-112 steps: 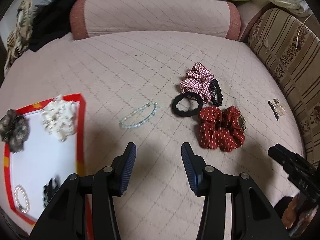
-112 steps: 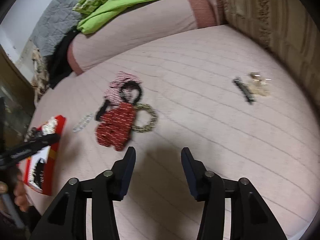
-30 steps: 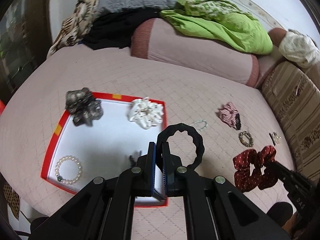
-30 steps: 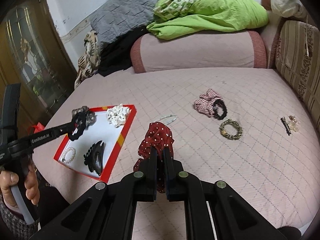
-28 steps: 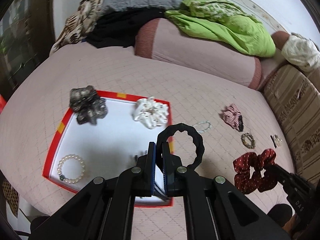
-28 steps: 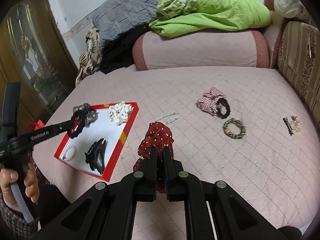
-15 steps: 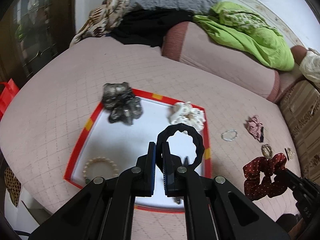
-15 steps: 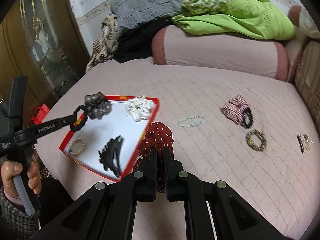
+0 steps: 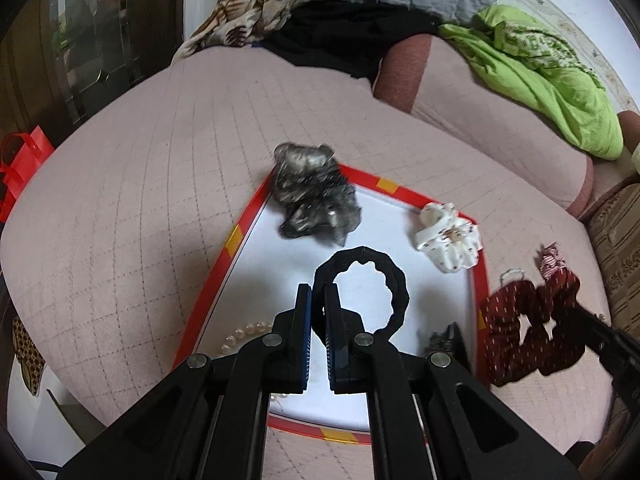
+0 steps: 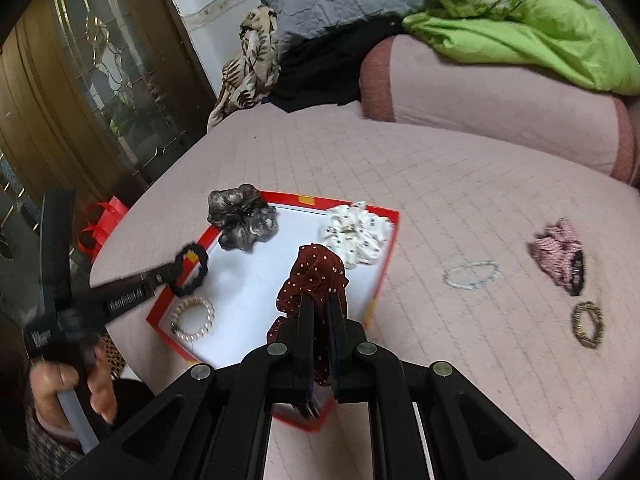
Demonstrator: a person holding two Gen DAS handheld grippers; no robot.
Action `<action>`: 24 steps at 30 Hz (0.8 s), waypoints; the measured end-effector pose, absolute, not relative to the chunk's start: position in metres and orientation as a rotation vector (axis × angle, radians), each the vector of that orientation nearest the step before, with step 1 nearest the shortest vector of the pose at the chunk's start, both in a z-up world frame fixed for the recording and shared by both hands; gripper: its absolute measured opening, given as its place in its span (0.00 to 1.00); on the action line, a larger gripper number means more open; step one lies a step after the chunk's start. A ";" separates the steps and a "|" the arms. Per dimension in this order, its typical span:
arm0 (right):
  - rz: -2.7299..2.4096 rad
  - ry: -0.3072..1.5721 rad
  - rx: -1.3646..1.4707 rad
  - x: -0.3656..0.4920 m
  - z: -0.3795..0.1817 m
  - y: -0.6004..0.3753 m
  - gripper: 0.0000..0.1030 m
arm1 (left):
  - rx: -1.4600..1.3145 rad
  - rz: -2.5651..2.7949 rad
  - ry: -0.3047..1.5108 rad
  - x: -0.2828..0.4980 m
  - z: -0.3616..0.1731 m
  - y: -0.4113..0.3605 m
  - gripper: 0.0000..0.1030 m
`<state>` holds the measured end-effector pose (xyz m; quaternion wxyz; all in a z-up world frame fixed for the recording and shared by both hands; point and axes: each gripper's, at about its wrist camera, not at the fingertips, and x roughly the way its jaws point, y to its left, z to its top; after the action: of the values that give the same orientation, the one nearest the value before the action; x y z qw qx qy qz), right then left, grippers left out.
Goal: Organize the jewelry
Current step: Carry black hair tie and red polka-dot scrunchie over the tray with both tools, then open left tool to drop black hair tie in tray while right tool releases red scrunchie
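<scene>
My left gripper [image 9: 318,300] is shut on a black hair tie [image 9: 396,280] and holds it above the red-rimmed white tray [image 9: 236,236]. My right gripper [image 10: 319,308] is shut on a red dotted scrunchie [image 10: 316,272] over the tray's right part [image 10: 386,256]. In the tray lie a grey scrunchie [image 9: 316,196], a white scrunchie [image 9: 448,236], a pearl bracelet [image 10: 192,316] and a dark claw clip [image 9: 444,338], mostly hidden. The left gripper with the hair tie [image 10: 190,268] also shows in the right wrist view, and the red scrunchie [image 9: 528,328] in the left wrist view.
On the pink quilted bed [image 10: 460,184] right of the tray lie a pale bead bracelet [image 10: 472,274], a checked pink scrunchie with a black tie [image 10: 560,254] and a gold-dark bracelet [image 10: 586,324]. A bolster [image 10: 500,96], green cloth [image 10: 520,20] and grey quilt lie at the back. A red bag [image 9: 20,160] stands left.
Both grippers have moved left and closer to the tray, each still holding its item. The black hair tie and the red scrunchie are now over the tray.
</scene>
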<state>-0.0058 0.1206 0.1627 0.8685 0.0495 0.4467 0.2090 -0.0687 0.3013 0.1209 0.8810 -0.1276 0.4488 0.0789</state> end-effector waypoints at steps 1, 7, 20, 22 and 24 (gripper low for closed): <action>0.439 0.944 0.112 -0.001 0.160 0.123 0.06 | -0.264 0.171 0.944 -0.066 0.117 0.304 0.06; 0.445 1.012 0.166 0.030 0.134 0.140 0.06 | -0.258 0.200 0.976 -0.046 0.099 0.318 0.06; 0.385 1.077 0.077 0.064 0.088 0.158 0.06 | -0.183 0.233 1.040 -0.011 0.068 0.326 0.06; 0.379 1.084 0.067 0.066 0.083 0.159 0.06 | -0.173 0.231 1.043 -0.008 0.066 0.324 0.06; 0.374 1.086 0.057 0.066 0.081 0.159 0.07 | -0.164 0.230 1.043 -0.007 0.065 0.322 0.06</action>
<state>0.0659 0.1593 0.0808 0.8392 0.0270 0.5135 0.1771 -0.0066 0.3216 0.0647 0.8575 -0.0779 0.4967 0.1095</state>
